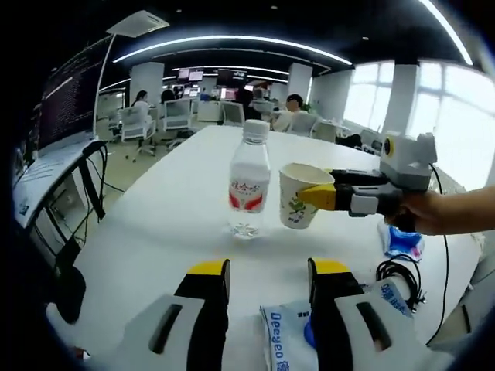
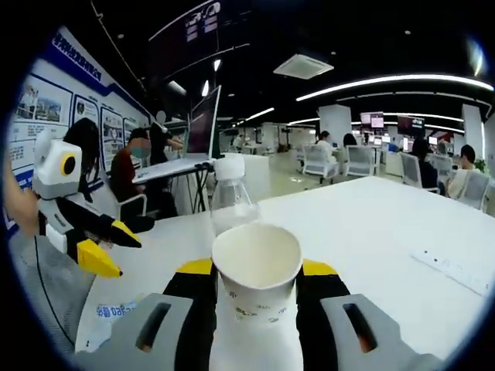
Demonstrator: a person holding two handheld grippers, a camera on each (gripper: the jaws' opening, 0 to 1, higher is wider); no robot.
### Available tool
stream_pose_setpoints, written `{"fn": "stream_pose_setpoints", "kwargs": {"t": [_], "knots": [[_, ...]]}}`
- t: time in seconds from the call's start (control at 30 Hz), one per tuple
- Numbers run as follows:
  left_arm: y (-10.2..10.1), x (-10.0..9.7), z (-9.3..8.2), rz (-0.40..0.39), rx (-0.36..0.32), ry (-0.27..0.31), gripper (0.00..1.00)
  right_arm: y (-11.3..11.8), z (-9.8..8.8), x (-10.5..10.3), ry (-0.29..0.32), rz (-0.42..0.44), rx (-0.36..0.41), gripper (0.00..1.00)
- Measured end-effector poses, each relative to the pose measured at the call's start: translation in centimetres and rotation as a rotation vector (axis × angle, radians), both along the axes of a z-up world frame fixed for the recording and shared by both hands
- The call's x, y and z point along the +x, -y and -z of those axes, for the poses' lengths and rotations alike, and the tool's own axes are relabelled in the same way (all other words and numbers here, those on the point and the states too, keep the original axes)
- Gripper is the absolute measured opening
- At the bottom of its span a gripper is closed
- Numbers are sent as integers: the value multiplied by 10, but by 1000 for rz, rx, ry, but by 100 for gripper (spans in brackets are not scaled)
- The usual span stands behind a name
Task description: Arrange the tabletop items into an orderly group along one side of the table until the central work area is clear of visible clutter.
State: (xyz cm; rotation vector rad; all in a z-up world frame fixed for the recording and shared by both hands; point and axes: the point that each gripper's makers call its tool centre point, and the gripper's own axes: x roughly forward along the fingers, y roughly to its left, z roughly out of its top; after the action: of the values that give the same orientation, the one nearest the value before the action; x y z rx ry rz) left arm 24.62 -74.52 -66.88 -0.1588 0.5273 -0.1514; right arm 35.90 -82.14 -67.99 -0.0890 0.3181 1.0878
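White table [image 1: 155,232] in office. We see right gripper [image 2: 255,290] clamping paper cup [image 2: 256,267], water bottle [image 1: 249,185] at its 9 o'clock, maybe touching. Left gripper [image 1: 267,274] jaws parted, holding nothing.

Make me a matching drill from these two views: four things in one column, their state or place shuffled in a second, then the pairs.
Things:
1. paper cup
2. water bottle
3. black cable
4. left claw

States:
A. coiled on the table
B. standing upright, cap on
C. open, holding nothing
D. clamped in the right claw

Pairs: 1-D, 2-B, 3-A, 4-C
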Motion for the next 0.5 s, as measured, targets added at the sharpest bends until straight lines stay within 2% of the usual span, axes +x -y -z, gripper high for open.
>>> {"fn": "stream_pose_setpoints", "kwargs": {"t": [0.07,0.17,0.33,0.5], "knots": [[-2,1,-3,-5,0,7,37,1,8,0,1,-7,-25,36],[-1,2,-6,-2,-1,16,37,-3,3,-1,-8,-17,26,36],[-3,-3,3,-12,9,-8,37,-3,15,3,-12,-26,-14,36],[-3,-8,1,-31,0,-7,37,3,23,2,-36,-32,-16,36]]}}
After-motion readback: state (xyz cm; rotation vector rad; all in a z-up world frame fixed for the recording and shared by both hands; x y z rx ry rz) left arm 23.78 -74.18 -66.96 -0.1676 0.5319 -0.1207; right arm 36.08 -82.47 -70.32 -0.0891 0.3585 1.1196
